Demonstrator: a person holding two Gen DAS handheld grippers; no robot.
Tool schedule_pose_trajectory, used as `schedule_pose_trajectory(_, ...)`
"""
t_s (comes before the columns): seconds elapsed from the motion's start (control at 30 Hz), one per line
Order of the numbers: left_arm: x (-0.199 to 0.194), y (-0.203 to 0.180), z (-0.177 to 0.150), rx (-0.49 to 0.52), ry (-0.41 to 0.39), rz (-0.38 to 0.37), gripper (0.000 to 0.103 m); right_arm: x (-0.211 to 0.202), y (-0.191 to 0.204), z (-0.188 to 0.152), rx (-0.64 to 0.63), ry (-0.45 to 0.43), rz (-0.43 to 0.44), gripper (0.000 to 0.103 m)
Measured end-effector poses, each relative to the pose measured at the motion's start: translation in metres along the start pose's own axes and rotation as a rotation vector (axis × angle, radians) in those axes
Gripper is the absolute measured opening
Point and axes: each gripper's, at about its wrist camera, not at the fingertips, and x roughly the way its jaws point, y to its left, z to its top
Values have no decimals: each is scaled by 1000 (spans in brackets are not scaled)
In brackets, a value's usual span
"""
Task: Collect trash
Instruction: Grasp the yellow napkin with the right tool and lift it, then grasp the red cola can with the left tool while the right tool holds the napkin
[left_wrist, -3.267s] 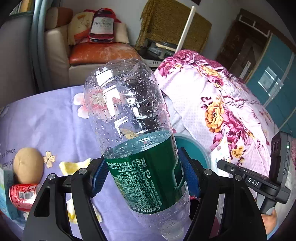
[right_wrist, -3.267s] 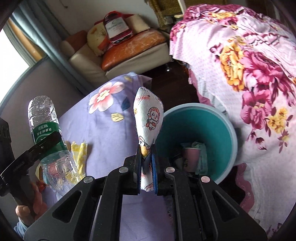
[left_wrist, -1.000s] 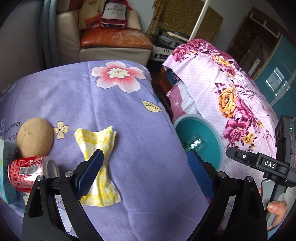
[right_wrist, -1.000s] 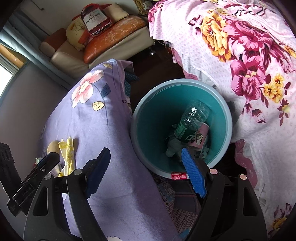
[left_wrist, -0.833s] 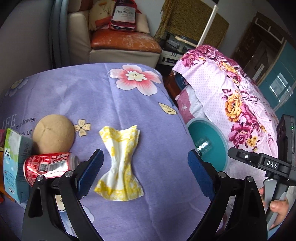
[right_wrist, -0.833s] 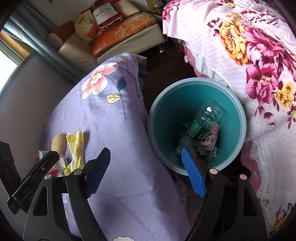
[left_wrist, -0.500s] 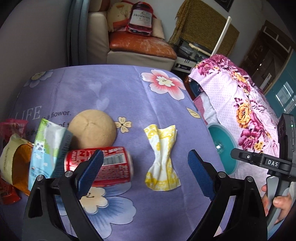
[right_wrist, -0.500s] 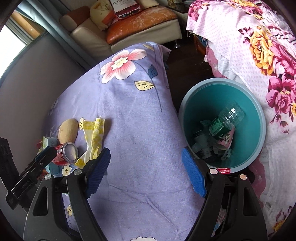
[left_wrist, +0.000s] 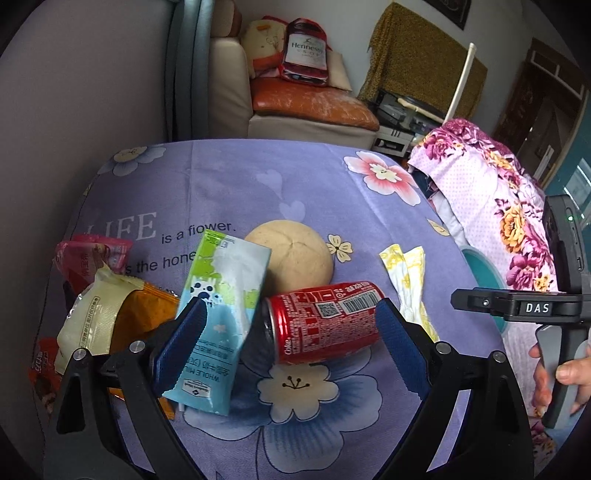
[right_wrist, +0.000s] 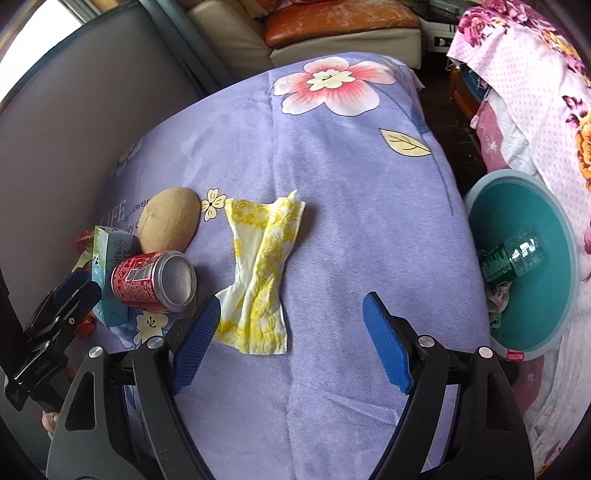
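Above purple cloth (left_wrist: 236, 184), left gripper (left_wrist: 291, 347) wide, tilted downward.

The water bottle (right_wrist: 511, 258) that the left hand-held gripper (left_wrist: 290, 343) held a moment ago now lies in the teal bin (right_wrist: 565, 295), and the cartoon wrapper has left the right hand-held gripper (right_wrist: 291, 339) too. Both have opened wide and moved away from the bin. The left one is now over the red Coke can (left_wrist: 323, 321) and milk carton (left_wrist: 221, 306), the right one over the yellow napkin (right_wrist: 260, 273).
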Motion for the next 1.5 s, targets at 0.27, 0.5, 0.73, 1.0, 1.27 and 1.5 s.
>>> schedule_pose_trajectory(0.27, 3, 18, 3, -24, 4, -21, 93, 29, 28, 5, -71, 10, -28, 73)
schedule_pose_trajectory(0.5, 5, 13, 3, -20, 16, -64, 93, 45, 35, 6, -122, 26, -32, 40)
schedule_pose_trajectory(0.73, 11, -5, -3, 21, 49, -82, 92, 40, 32, -1, -152, 14, -23, 11)
schedule_pose_trajectory(1.0, 23, -23, -5, 64, 78, -54, 92, 17, 15, -8, -103, -18, 8, 10)
schedule_pose_trajectory(1.27, 38, -48, -22, 111, 180, -109, 92, -4, -10, -17, -37, -52, 46, 10)
schedule_pose_trajectory(1.5, 36, -86, -35, 216, 222, -156, 92, -19, -34, -28, 16, -69, 64, 10)
